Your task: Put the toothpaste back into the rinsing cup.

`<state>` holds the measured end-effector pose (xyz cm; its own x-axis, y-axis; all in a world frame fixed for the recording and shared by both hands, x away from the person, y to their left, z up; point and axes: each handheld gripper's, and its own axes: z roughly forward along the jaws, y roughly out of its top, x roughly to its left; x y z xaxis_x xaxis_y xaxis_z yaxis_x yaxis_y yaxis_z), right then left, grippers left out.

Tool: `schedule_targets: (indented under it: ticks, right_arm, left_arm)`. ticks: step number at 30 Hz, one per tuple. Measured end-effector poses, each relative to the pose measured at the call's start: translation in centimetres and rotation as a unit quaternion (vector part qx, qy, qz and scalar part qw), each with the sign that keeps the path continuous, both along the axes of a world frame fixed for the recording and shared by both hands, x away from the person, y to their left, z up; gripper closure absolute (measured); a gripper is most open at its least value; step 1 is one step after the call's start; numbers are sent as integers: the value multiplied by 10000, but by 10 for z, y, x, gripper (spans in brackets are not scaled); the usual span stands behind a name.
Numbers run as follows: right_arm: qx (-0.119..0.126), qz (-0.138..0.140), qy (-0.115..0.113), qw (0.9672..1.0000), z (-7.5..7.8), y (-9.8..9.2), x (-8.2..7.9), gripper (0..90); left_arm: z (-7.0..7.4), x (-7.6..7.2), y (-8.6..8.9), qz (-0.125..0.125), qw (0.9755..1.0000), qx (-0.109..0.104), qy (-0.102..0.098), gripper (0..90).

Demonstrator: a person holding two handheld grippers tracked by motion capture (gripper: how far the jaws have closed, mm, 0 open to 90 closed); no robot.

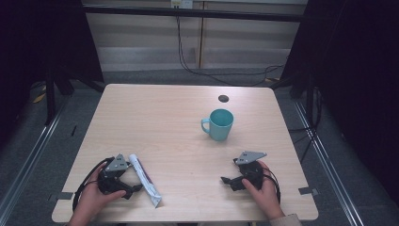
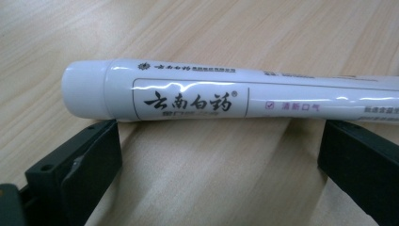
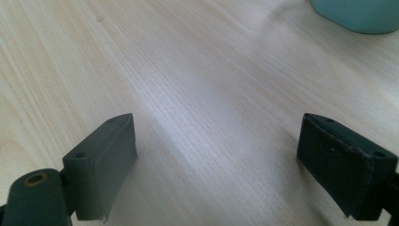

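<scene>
I read this as the approach step: my left claw [image 1: 133, 189] sits low on the desk [image 1: 164, 122] at its near left corner, just beside the white toothpaste tube [image 1: 145, 180], and nothing is gripped yet. In the left gripper view the tube [image 2: 226, 96] lies flat across the picture just beyond the jaw tips, cap end to the left, printed side up. The jaws stand wide, one at each lower corner of that view, with bare wood between them; they are close to the tube, though I cannot tell whether either tip touches it.

My right claw [image 1: 227, 180] rests on the desk at the near right, also wide and holding nothing. In the right gripper view I see plain wood grain between the jaws and the base of the teal mug [image 3: 360, 14] at the top right edge. From above, the mug [image 1: 219, 124] stands upright near the middle of the desk, handle to the left, well apart from both claws.

The next move, as I judge it, calls for easing the left claw forward until the tube's body lies between the pads, then closing squarely across it. The tube is soft and glossy, so a gentle squeeze near the firm cap end seems safest.
</scene>
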<state>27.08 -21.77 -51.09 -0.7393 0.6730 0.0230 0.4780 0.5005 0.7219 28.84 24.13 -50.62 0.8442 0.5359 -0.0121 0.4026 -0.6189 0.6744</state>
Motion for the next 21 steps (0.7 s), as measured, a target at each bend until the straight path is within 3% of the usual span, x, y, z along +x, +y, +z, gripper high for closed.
schedule_targets:
  ticks: [6, 8, 10, 11, 14, 18, 21]
  right_arm:
    - [19, 3, 25, 10000, 0, 0, 0, 116]
    - [13, -5, 34, 10000, 0, 0, 0, 116]
    - [21, 0, 40, 10000, 0, 0, 1, 116]
    - [21, 0, 40, 10000, 0, 0, 1, 116]
    - [14, 4, 38, 10000, 0, 0, 1, 116]
    - [22, 35, 30, 10000, 0, 0, 2, 116]
    - [20, 31, 33, 10000, 0, 0, 2, 116]
  left_arm:
    - [5, 0, 1, -93, 9997, 180, 162, 47]
    - [9, 0, 2, -128, 9993, 324, 138, 83]
    - [17, -1, 2, -276, 9977, 626, 0, 134]
    - [17, -1, 2, -276, 9977, 626, 0, 154]
    - [25, 3, -2, -454, 9929, 1087, -138, 151]
    - [36, 7, -6, -591, 9903, 1243, -214, 152]
    - [45, 11, -12, -826, 9848, 1496, -307, 153]
